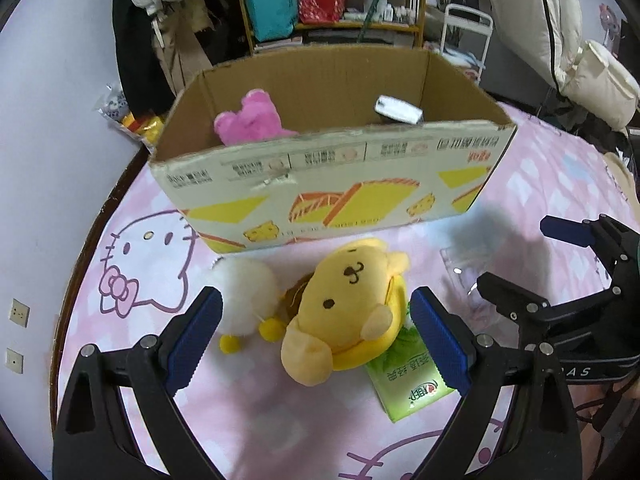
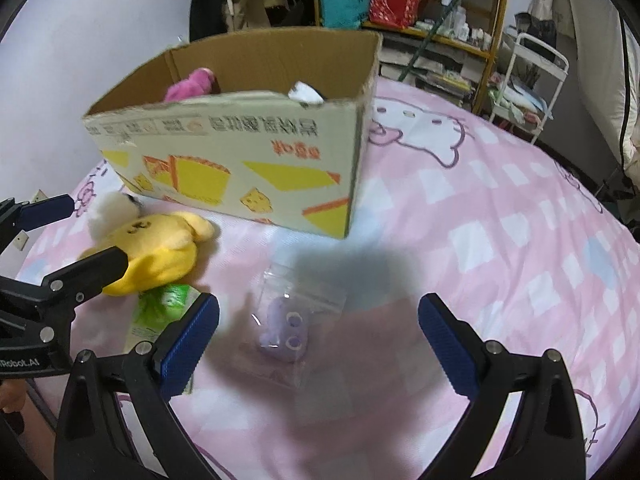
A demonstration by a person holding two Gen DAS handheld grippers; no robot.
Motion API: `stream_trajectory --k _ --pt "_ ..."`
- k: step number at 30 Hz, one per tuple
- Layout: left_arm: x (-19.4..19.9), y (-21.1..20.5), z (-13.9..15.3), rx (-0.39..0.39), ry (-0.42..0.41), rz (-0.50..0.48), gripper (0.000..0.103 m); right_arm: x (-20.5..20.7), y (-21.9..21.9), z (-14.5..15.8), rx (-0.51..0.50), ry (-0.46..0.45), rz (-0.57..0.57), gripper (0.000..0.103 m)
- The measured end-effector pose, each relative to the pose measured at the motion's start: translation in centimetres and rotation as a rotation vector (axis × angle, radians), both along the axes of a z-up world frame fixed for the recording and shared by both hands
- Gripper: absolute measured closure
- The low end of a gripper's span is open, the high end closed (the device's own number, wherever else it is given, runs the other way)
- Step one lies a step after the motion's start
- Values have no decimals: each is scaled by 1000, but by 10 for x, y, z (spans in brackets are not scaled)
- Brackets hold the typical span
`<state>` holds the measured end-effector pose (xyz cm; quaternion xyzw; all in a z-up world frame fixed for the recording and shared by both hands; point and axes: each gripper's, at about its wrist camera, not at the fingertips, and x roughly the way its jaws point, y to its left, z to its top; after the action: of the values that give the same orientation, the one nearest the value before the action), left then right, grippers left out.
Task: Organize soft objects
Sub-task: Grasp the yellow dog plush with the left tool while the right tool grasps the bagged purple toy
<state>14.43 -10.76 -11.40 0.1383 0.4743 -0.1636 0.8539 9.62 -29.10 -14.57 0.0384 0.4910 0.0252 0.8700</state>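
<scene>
Blue-padded fingers (image 1: 196,340) of the left gripper (image 1: 316,338) sit nearest us, spread wide and holding nothing, one on each side of the yellow plush dog (image 1: 348,308). We judge the step in hand to be the pick of this toy. To do it well, we advise lowering until the pads bracket the round body, then closing on its middle rather than on a floppy ear, and keeping clear of the white pompom (image 1: 244,296) that lies just beside it on the left. We note the dog rests partly on a green tissue pack (image 1: 404,384); a grip set too low risks catching that pack as well.

We find the dog soft and rounded, face up, with small dark eyes, lying on the pink bedsheet (image 1: 152,272) just in front of the cardboard box (image 1: 332,184). Inside the box we already see a pink plush (image 1: 248,120) at the left and a pale item (image 1: 396,110) at the right that we cannot identify.

Further right, the right gripper (image 2: 318,332) is likewise wide open and unloaded, poised over a clear bag holding a small purple toy (image 2: 286,326), well apart from the box
</scene>
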Motion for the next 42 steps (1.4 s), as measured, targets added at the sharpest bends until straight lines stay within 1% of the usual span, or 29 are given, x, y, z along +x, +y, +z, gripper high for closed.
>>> stream_trajectory --k 3,11,18,24,25,27,29,30,31,32,33,34,35,36,37,38,42 --pt "2 2 -5 -10 31 5 9 2 -2 -7 24 27 0 0" --pt "9 4 -15 -11 78 5 9 9 -3 -21 51 74 0 0" --pt "10 1 -21 -14 94 -6 9 16 -8 -35 70 113 2 0" --pt "10 4 -25 -41 116 17 10 19 -3 -39 71 127 22 0" --pt "10 4 -26 -40 119 17 11 19 -2 -39 75 128 29 0" --pt "10 4 -27 -37 126 12 22 18 3 -40 73 128 40 0" --pt "8 2 -28 -42 139 11 24 16 8 -39 64 121 48 0" --pt "7 2 -28 -42 138 12 26 15 11 -38 61 112 55 3" --pt "6 2 -27 -47 138 9 29 15 13 -36 56 105 62 4" --pt "6 1 -27 -53 144 4 34 15 14 -35 50 101 66 4" --pt "6 1 -27 -64 152 1 36 15 16 -34 48 100 69 4" --pt "6 2 -27 -69 154 4 36 16 17 -35 51 104 73 4" --pt "5 2 -27 -71 151 5 36 16 18 -35 56 109 75 7" --pt "5 3 -27 -72 150 6 36 17 19 -37 64 117 81 18" --pt "6 3 -27 -74 149 6 36 16 20 -38 66 124 85 23" --pt "5 3 -28 -74 148 7 36 16 23 -39 66 130 88 25" --pt "5 0 -29 -68 145 6 36 12 28 -39 62 129 92 25"
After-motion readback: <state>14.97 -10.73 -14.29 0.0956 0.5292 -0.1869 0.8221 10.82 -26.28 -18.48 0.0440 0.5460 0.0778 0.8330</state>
